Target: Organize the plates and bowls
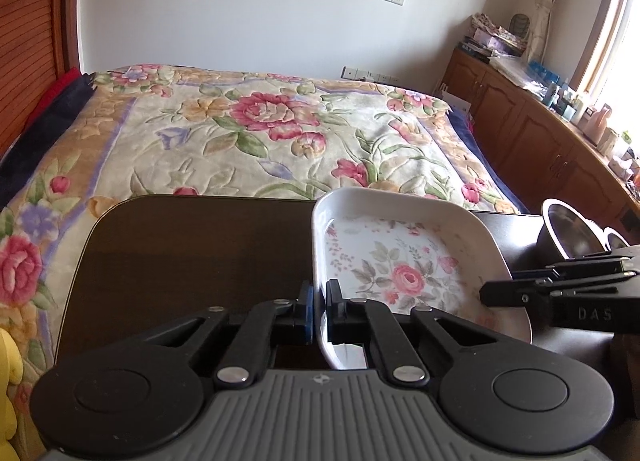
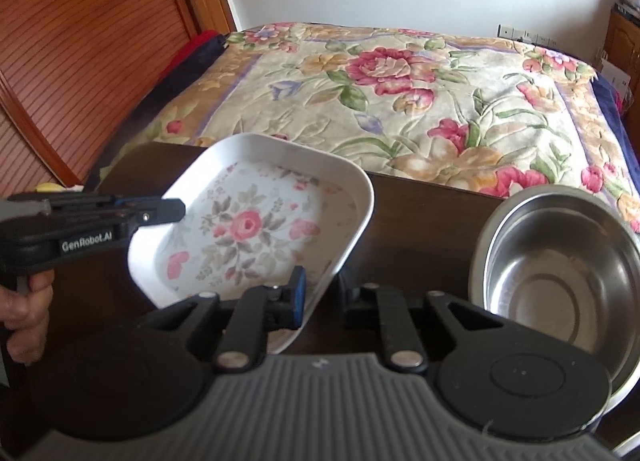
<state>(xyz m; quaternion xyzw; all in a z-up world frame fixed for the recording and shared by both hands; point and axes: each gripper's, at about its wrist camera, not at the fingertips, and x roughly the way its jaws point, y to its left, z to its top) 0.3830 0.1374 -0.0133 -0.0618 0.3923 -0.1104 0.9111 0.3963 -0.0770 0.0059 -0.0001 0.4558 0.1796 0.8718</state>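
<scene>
Both grippers on the floral plate (image 1: 404,261) now: left gripper (image 1: 318,311) jaws pinch its left rim, right gripper (image 2: 322,297) jaws straddle its right rim, narrow. Plate tilts above the counter (image 1: 192,245); steel bowl (image 2: 560,265) sits right. Next, probably carry it level to its spot.

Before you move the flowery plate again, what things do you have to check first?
1. Left gripper has the flowery plate: ok, jaws straddle its near rim.
2. Right gripper has the plate too: ok, jaws straddle the rim on its side.
3. Plate level: not ok, it looks tilted in the right wrist view.
4. Plate empty: ok, only the flower print shows.
5. Steel bowl out of the way: ok, it sits apart, to the right.
6. Room on the dark table: ok, bare to the left.
</scene>
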